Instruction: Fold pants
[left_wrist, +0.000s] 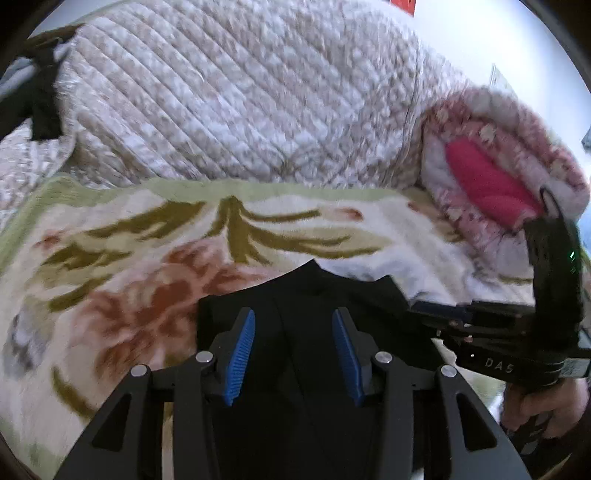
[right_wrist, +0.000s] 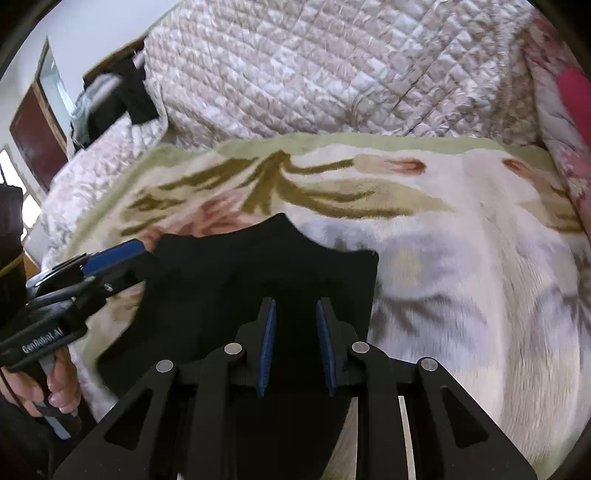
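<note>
Left wrist: black pants beneath parted left gripper

The black pants run out past the picture's edge at 6 o'clock, hidden behind the left gripper.

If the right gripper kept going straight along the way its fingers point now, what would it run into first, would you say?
Most likely the black pants: the right gripper points down at the dark fabric, which fills the gap between its blue pads and reaches past them. Beyond its far edge lies the floral blanket. Depth is hard to judge here.
</note>
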